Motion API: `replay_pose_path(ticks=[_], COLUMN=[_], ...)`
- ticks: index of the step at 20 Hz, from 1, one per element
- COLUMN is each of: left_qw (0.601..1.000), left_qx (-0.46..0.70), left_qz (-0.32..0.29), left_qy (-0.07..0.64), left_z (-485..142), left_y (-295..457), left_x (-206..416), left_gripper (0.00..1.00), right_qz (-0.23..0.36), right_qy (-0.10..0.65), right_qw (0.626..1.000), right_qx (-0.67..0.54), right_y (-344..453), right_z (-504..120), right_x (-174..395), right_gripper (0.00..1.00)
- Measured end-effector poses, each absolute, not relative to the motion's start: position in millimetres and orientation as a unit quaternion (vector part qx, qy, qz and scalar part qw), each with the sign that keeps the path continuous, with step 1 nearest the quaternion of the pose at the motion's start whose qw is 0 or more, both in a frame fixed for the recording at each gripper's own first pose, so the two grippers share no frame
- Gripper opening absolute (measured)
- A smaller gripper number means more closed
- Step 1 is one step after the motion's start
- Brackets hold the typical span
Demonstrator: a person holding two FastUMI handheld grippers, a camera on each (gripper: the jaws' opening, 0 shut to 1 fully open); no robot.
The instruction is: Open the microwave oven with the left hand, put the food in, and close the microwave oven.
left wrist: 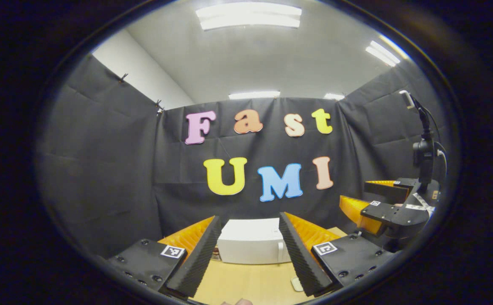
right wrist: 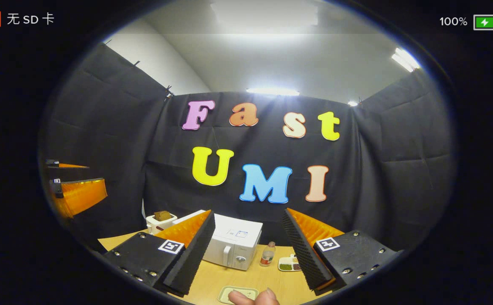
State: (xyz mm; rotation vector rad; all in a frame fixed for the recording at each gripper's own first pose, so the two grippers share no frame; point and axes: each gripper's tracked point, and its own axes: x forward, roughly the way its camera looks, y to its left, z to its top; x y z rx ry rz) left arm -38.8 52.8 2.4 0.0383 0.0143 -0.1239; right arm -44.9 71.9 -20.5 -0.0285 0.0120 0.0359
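The white microwave [left wrist: 250, 243] stands on the wooden table, straight ahead in the left gripper view, with its door shut and its handle [left wrist: 280, 253] on the right side. My left gripper [left wrist: 249, 217] is open and empty, held a way back from it. In the right gripper view the microwave [right wrist: 233, 243] sits left of centre. A small divided dish with green and brown food [right wrist: 288, 264] lies to its right. My right gripper [right wrist: 247, 212] is open too, holding nothing. Each gripper appears at the edge of the other's view: the right one [left wrist: 367, 197] and the left one [right wrist: 93, 178].
A small bottle [right wrist: 267, 254] stands between microwave and dish. A white toaster with bread [right wrist: 160, 220] is behind the microwave on the left. A pale tray [right wrist: 238, 292] lies at the table's near edge beside a fingertip [right wrist: 252, 297]. A camera stand [left wrist: 424, 152] rises at right.
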Motion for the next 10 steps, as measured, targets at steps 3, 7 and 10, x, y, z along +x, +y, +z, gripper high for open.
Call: replay_pose_path(ticks=[3,7,10], left_qw=[0.998,0.999,0.999], left_qx=[0.019,0.004,-0.003], left_qz=[-0.049,-0.042,-0.039], left_qy=[0.015,0.021,0.025], left_z=[-6,-18,-22], left_y=[84,106,114], left_x=[-39,-42,-43], left_gripper=[0.98,0.94,0.97], right_qz=[0.01,0.0,-0.004], right_qy=[0.019,0.033,0.036], right_qw=[1.0,0.999,0.999], right_qx=[-0.004,-0.005,-0.004], right_y=[80,79,78], right_z=[-26,-31,-32], right_x=[-45,-49,-50], right_gripper=[0.96,0.96,0.96])
